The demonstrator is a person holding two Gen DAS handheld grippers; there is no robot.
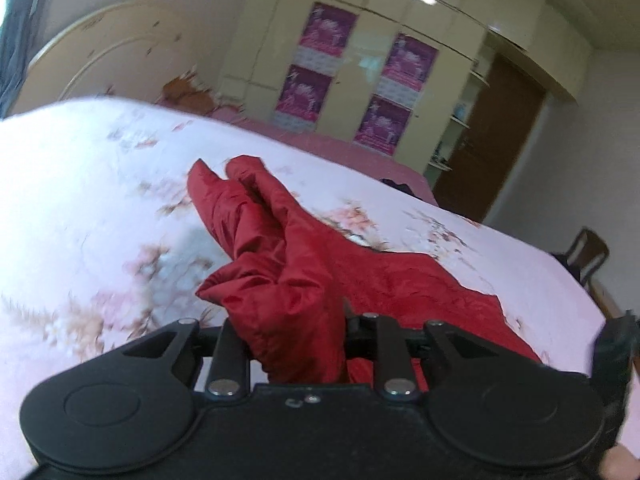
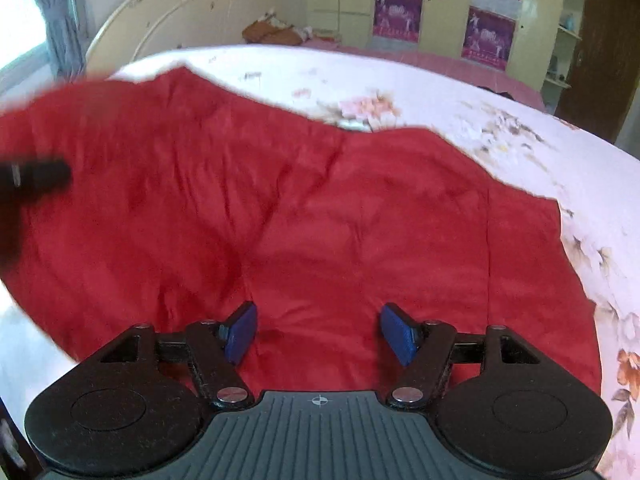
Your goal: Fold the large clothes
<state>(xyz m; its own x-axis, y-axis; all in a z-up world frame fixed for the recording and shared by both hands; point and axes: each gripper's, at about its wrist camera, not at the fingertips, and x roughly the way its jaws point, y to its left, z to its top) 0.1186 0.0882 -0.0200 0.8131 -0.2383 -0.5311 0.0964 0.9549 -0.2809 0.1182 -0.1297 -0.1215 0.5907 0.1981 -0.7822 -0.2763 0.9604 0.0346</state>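
Left hand-held gripper [image 1: 298, 336] clamps a bunched fold of the red garment [image 2: 280, 200] spread on the floral bed [image 2: 560, 168] ahead, while right hand-held gripper [image 2: 318, 332] hovers above it, jaws apart, holding nothing.

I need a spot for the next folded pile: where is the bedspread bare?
Bare floral bedspread lies left of the red garment, and right of it toward the wardrobe. The near middle is all cloth.

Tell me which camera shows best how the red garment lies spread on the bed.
The right wrist view: the red garment fills it, spread over the floral bed cover. The left wrist view shows mostly a bunched part gripped in the left claw.
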